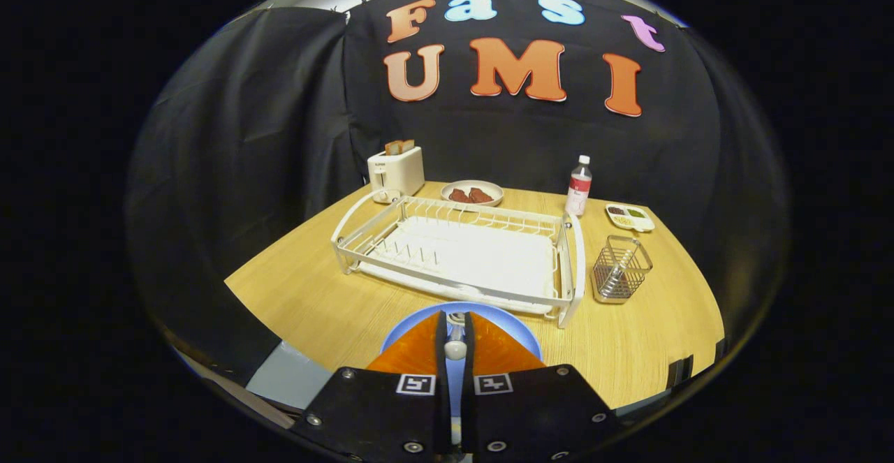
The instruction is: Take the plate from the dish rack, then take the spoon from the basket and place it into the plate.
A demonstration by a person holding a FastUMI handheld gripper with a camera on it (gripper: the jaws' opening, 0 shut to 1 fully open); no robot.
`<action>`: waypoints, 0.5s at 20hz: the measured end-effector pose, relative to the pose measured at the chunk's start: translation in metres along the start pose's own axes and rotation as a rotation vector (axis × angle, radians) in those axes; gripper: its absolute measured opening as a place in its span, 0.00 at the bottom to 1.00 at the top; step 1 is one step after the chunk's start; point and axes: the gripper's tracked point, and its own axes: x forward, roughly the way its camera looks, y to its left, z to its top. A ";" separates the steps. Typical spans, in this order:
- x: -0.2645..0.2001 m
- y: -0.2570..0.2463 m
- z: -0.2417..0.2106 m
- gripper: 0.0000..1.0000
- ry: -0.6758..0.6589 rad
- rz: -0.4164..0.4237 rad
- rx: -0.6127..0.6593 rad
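Spoon [455,341] between fingers [419,351], over blue plate [405,330]

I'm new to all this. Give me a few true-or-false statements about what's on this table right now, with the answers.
1. The dish rack has a plate standing in it. False: its slots are bare; the blue plate lies on the table under the fingers.
2. The gripper has its fingers closed on a spoon. True.
3. The wire basket stands beside the rack. True.
4. The toaster is empty. False: bread sticks out of its top.
5. The bottle lies on its side. False: it stands upright behind the rack.
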 end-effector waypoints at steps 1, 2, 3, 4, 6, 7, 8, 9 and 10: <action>0.004 -0.003 -0.005 0.06 0.012 0.000 -0.003; 0.006 -0.003 -0.007 0.06 0.019 0.001 -0.005; 0.009 -0.005 -0.010 0.06 0.025 0.000 -0.007; 0.010 -0.006 -0.011 0.06 0.032 -0.001 -0.008; 0.013 -0.009 -0.014 0.08 0.046 -0.006 -0.015; 0.013 -0.011 -0.014 0.09 0.048 -0.011 -0.016; 0.014 -0.014 -0.014 0.10 0.049 -0.017 -0.014; 0.017 -0.016 -0.014 0.11 0.051 -0.019 -0.007; 0.018 -0.019 -0.015 0.13 0.054 -0.028 0.001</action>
